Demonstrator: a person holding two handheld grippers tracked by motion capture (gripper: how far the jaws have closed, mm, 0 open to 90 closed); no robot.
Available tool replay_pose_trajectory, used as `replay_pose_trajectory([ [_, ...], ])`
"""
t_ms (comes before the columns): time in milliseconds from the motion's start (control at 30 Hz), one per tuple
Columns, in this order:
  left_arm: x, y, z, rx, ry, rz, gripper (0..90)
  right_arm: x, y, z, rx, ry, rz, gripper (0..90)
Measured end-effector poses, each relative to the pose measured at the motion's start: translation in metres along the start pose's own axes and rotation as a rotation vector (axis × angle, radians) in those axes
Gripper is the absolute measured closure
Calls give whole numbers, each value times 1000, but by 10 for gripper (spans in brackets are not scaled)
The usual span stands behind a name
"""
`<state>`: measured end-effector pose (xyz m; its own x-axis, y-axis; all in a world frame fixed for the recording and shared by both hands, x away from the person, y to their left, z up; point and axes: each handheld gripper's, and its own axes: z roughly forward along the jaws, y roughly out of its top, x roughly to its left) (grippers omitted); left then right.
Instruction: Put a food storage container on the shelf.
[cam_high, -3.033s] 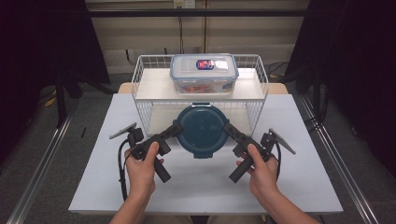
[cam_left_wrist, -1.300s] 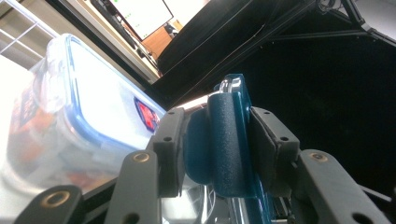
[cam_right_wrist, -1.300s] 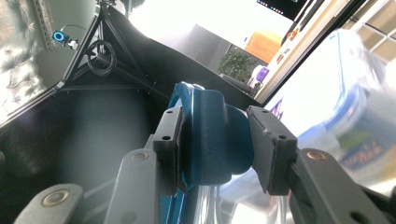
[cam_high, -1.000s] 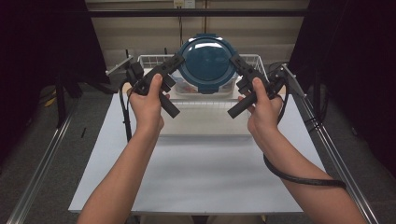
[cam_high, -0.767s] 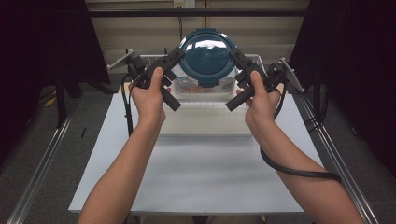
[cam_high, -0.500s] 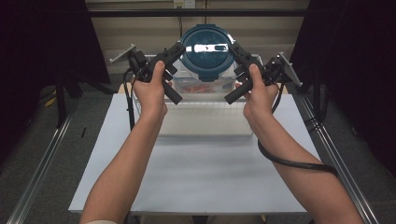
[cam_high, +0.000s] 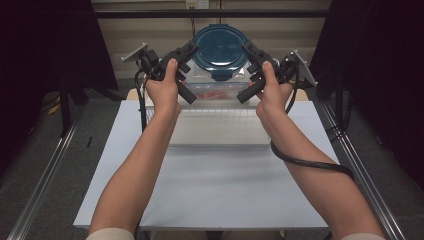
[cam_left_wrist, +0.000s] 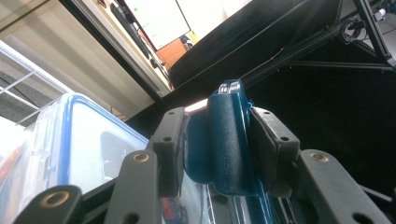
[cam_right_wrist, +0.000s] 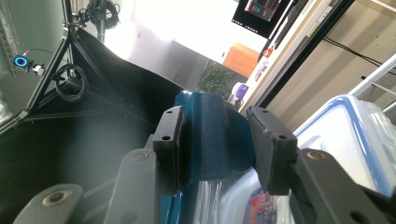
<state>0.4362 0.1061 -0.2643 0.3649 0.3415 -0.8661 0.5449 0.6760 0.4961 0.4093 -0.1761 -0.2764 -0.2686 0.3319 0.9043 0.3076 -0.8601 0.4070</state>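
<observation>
Here the person's forearms are reaching forward over the white table (cam_high: 210, 190). The left gripper (cam_high: 186, 52) and right gripper (cam_high: 251, 54) are each clamping a side latch of the round blue container (cam_high: 220, 47), lifted above the wire rack (cam_high: 220, 122) and the clear box (cam_high: 215, 90).

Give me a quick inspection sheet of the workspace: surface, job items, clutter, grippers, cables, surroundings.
Surface: white table, bare in front of the wire rack.
Job's things: round dark teal container held in the air above the clear blue-rimmed box that sits on the rack.
Clutter: nothing seen.
Grippers: left gripper and right gripper each clamp a side latch tab of the container; the tab sits between the pads in both gripper views.
Cables: right cable loops under the forearm; left cable hangs beside the wrist.
Surroundings: black curtains on both sides, metal rails on the floor.
</observation>
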Motion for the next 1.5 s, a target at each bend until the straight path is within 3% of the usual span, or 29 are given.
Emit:
replay_pose_trajectory([
  [233, 1, 5, 9, -14, 22, -23, 576, -1, 3, 8, 7, -27, 16, 582],
  [300, 2, 6, 9, 4, 29, -20, 575, -1, 4, 10, 8, -39, 13, 582],
  [600, 5, 3, 14, -30, 46, -56, 559, -1, 5, 15, 14, -71, 35, 558],
  [700, 6, 2, 15, -18, 63, -46, 543, -3, 4, 16, 18, -81, 29, 524],
  [733, 6, 1, 15, -6, 71, -21, 518, -3, 3, 17, 24, -94, 8, 502],
  [933, 5, -1, 11, -1, 59, -1, 461, -3, 3, 14, 30, -73, -19, 427],
  [1033, 2, -5, 4, -3, 42, 41, 372, -1, 4, 7, 0, -53, -67, 372],
  [1133, -1, -9, -4, -28, 34, 68, 323, 0, 3, -1, 5, -21, -57, 358],
  [1267, -1, -13, -16, -28, 19, 73, 296, -1, 1, -13, 2, 26, -59, 346],
  [1500, 7, -29, -36, -21, -2, 71, 253, -5, -6, -32, 27, 53, -68, 333],
])
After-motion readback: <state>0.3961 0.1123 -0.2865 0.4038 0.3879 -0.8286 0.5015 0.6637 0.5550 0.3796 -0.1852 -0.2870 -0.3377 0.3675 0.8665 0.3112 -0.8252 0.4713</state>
